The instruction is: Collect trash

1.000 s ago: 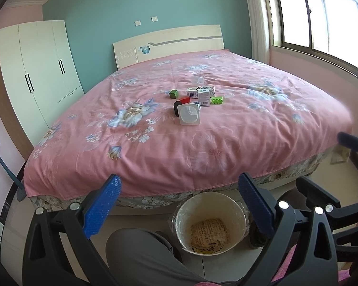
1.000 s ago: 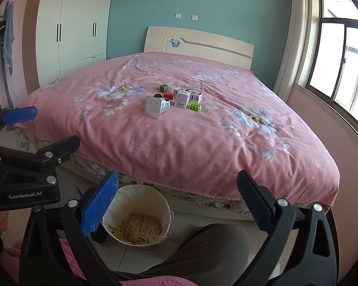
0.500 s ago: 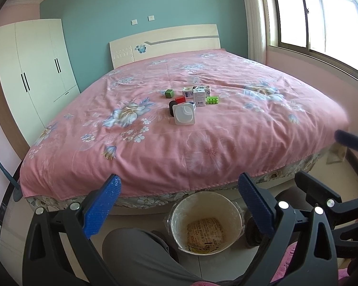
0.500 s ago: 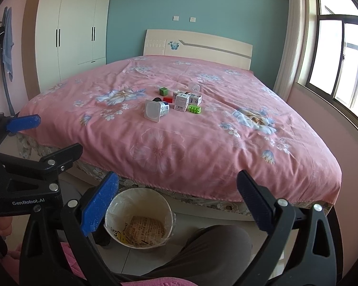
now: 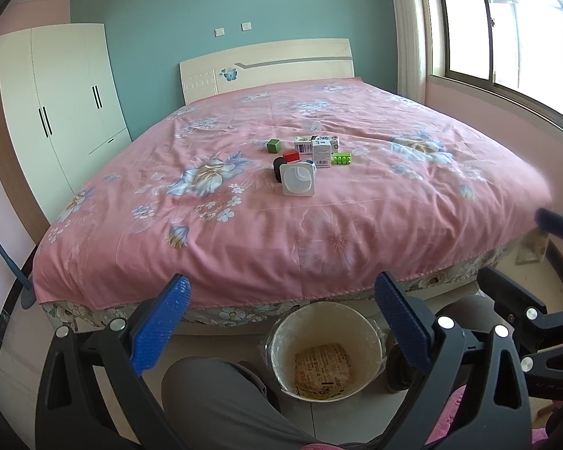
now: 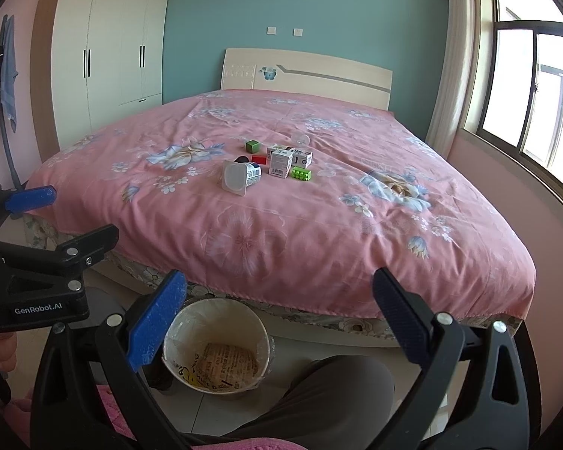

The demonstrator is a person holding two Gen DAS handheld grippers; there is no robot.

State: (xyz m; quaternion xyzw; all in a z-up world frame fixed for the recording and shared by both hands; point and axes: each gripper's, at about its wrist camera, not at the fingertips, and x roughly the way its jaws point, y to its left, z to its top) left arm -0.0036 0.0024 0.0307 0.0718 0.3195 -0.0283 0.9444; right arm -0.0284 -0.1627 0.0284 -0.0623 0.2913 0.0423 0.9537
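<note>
A cluster of small items lies mid-bed on the pink floral bedspread [image 5: 356, 232]: a white plastic cup on its side [image 5: 298, 179] [image 6: 239, 177], white cartons [image 5: 321, 152] [image 6: 281, 162], a green cube [image 5: 274, 146] [image 6: 252, 146], a red block [image 5: 291, 156], a green toy brick [image 5: 342, 158] [image 6: 300, 174]. A lined bin [image 5: 324, 350] [image 6: 216, 345] with a wrapper inside stands on the floor at the bed's foot. My left gripper [image 5: 281, 322] and right gripper [image 6: 277, 318] are both open and empty, held above the bin, well short of the items.
A white wardrobe [image 5: 56, 112] stands left of the bed, a window [image 6: 525, 86] on the right wall. The person's grey-trousered knee [image 5: 221, 401] is below the grippers beside the bin. The left gripper's body shows in the right wrist view [image 6: 37, 277].
Both cameras have drawn slightly back and up; the bed and items appear a little farther away. Both grippers stay open and empty.
</note>
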